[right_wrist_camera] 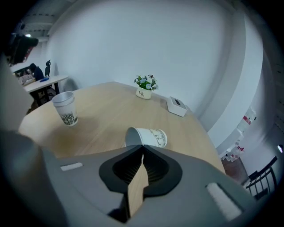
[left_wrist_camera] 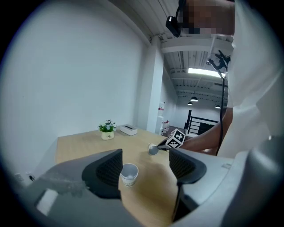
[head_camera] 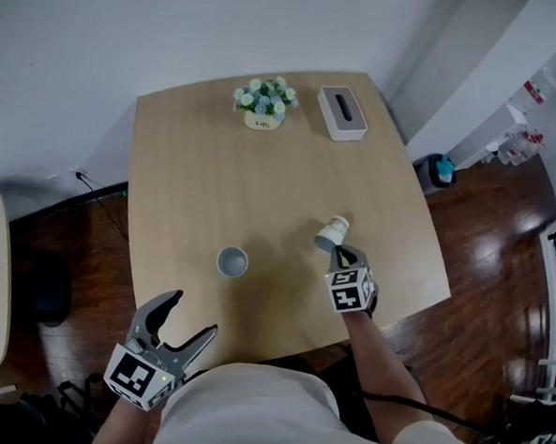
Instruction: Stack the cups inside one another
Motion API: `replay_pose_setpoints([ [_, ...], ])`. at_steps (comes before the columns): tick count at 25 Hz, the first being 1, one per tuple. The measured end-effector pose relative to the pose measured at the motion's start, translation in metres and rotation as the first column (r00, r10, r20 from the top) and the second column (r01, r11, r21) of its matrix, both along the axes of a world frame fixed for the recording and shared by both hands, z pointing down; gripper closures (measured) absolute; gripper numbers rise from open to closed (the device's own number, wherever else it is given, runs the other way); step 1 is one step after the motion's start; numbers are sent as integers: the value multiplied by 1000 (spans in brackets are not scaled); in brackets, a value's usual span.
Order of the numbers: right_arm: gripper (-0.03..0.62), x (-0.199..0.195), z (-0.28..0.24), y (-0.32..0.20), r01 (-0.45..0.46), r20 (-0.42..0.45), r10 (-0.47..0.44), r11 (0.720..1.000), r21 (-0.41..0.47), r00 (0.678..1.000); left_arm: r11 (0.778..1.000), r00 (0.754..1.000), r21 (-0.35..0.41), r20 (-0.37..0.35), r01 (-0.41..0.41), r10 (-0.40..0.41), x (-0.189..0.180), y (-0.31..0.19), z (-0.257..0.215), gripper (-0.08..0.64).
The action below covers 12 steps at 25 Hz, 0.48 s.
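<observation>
**2 paper cups, 1 of them in the right gripper**

There were 2 cups, 2 grippers, 1 flower pot and 1 tissue box on or over 1 table (head_camera: 188,164); both cups were white paper, tapered and round-mouthed, with a dark printed pattern low on the wall. Seen from the head view, the upright cup (head_camera: 231,261) stood alone at 7 o'clock from the table's middle, mouth up; the tipped cup (head_camera: 332,233) lay over on its side at 4 o'clock, base pointing away from the person. The right gripper (head_camera: 337,251) had its ribbed dark pads pressed together on that cup's rim. The left gripper (head_camera: 194,313) hung at the table's near edge, around 7 o'clock, jaws wide apart and holding nothing; the upright cup showed ahead between them, well clear of both pads. The tabletop was pale, smooth wood with rounded corners. The flower pot (head_camera: 265,100), small, with white and blue blooms, sat at 12 o'clock; the tissue box (head_camera: 342,112), white and rectangular, sat at 1 o'clock; nothing lay between the 2 cups.
</observation>
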State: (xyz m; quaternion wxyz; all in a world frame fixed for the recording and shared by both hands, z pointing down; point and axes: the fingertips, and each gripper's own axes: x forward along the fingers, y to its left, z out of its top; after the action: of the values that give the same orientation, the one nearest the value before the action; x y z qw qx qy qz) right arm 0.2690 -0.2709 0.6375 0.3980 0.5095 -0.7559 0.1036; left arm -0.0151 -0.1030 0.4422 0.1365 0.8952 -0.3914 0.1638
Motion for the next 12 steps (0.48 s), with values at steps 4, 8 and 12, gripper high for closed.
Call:
replay_pose_setpoints([
  [4,575,7,-31,5,-28,168,35,999,-41,985,1000,1000,10,-11,-7,7,2,-7,1,210],
  [8,575,-2,-64,17,-50,370,84,994,-100,925,999,1000,24,-18,-25,25,2,-6,1,210],
  [12,575,-17,-91,31,-52,504,117,989,-141,856,998,998,46,-26,-48,49,0,-1,-2,210],
])
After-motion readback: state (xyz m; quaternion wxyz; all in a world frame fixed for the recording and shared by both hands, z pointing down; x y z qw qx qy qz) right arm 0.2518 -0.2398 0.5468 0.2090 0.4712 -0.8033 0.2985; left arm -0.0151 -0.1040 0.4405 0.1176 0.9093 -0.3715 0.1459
